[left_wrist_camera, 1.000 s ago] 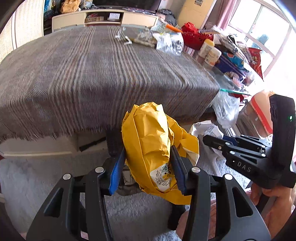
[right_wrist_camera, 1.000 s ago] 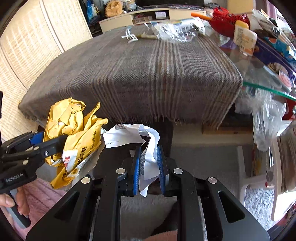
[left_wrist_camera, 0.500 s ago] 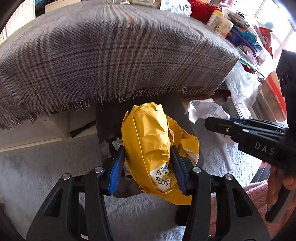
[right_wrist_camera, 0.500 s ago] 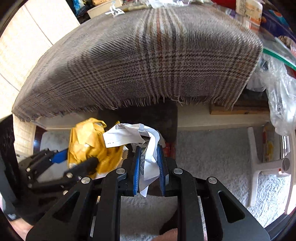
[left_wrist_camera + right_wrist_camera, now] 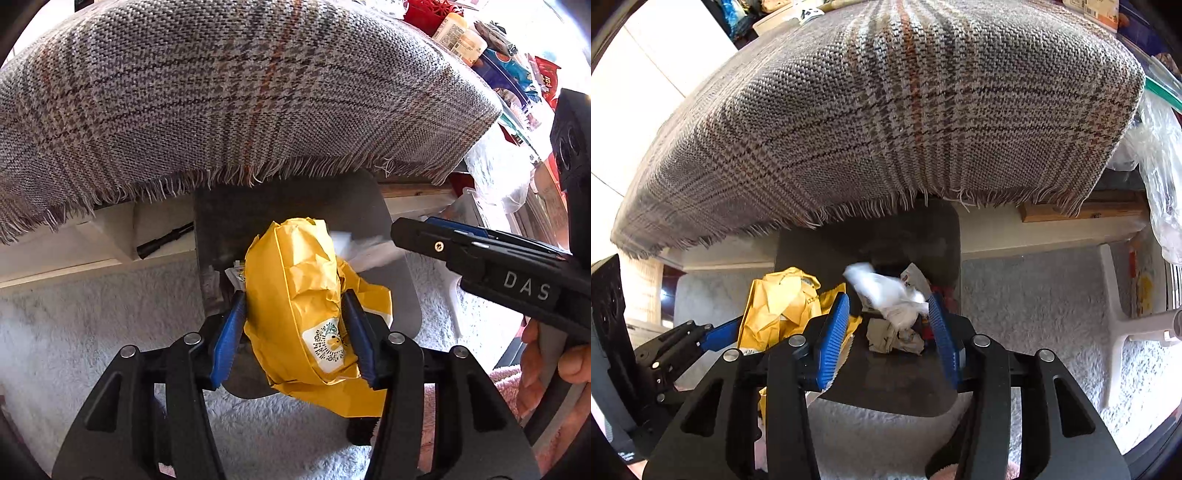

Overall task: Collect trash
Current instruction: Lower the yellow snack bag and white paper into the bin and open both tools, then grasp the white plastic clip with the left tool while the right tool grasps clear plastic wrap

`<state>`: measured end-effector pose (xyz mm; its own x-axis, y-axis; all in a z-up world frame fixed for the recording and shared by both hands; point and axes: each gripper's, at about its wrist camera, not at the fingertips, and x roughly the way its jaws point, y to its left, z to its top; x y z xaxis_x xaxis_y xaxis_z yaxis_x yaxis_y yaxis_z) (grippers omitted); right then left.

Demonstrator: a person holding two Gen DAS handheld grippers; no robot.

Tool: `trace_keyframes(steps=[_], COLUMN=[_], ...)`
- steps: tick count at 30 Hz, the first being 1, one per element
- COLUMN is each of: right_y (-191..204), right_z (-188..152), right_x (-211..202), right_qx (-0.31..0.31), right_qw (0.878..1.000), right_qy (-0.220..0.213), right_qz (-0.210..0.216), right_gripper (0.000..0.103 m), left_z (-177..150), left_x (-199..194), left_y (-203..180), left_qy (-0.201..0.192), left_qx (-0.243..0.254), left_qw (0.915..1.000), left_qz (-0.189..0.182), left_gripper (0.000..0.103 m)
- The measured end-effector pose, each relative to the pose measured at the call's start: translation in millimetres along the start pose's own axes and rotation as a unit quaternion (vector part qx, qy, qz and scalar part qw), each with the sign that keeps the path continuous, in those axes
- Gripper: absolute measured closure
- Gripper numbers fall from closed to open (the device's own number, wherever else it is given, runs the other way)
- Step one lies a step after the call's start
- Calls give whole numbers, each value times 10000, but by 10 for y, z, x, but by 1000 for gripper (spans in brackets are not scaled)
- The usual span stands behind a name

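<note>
From the left wrist view, the left gripper point(image 5: 295, 328) points steeply down over a dark bin point(image 5: 400, 295) that stands on the pale fluffy carpet point(image 5: 74, 325), just under the fringed edge of a plaid cloth point(image 5: 236, 96). One crumpled yellow envelope point(image 5: 295, 295) sits between its two blue pads point(image 5: 227, 339), long axis running up and away from the gripper toward the bin's far wall, its round printed label facing the camera. The jaws have just been easing wider; the left pad shows a sliver of gap, the right pad seems to touch the paper, and I cannot tell whether the envelope is gripped. The right gripper point(image 5: 417, 230) reaches in from the right edge, a hand point(image 5: 554, 362) on its handle, with a blurred white paper point(image 5: 365, 247) at its tip.

From the right wrist view, the right gripper point(image 5: 888, 325) hangs over the same bin point(image 5: 945, 240), its jaws just sprung apart and released. One white crumpled paper point(image 5: 886, 295), smeared by motion, lies between the pads point(image 5: 833, 336) without being pressed, above the bin's mouth. Inside the bin lies one beige wad point(image 5: 890, 336) with some other scraps. The yellow envelope point(image 5: 779, 306) and the left gripper point(image 5: 720, 334) sit at the bin's left rim.
</note>
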<state>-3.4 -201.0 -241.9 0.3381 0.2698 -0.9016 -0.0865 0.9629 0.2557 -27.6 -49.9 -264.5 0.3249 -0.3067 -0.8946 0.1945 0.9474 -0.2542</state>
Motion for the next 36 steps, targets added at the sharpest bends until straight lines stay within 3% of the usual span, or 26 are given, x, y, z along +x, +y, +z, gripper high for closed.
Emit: trace_keyframes(steps=[2,4,8,14,16,25,31,36], right_y=[-34,-69,-151,-201,-172,-126,-99,-144], right_z=[20,27,48,71,93,638,1134,1586], right_x=[-53,-91,-187,-337,-480,-1331,-1473,-1326], right_qx=[52,130,235,375,279,257,318,537], right_qw=[10000,9998,9995,9984,9972,9903,9871,9850], right_qy=[-44,-94,-186,-339,-465,-1311,-1510,-1602], right_qz=[-46,-69,-120,-269,-515,-394,-426,-340], right_gripper=[55,52,46,20,9,3,3,3], left_z=[-18,-12,-14,8,66,647,1216,1698], left_x=[-68,-128,-192,-412,-581,-1253,-1386,-1369], left_y=[35,18,13,41,25,37,120,264], left_qy=[-85,-199,-234,-320,-513,-1142,-1340,-1482], left_qx=[30,97,128,162,238,220,257,133], left_qw=[10000,9998,9996,9993,9983,9931,9901,9879], left_qz=[4,1,73,131,151,137,340,435], left_gripper=[36,29,23,10,8,8,8,8])
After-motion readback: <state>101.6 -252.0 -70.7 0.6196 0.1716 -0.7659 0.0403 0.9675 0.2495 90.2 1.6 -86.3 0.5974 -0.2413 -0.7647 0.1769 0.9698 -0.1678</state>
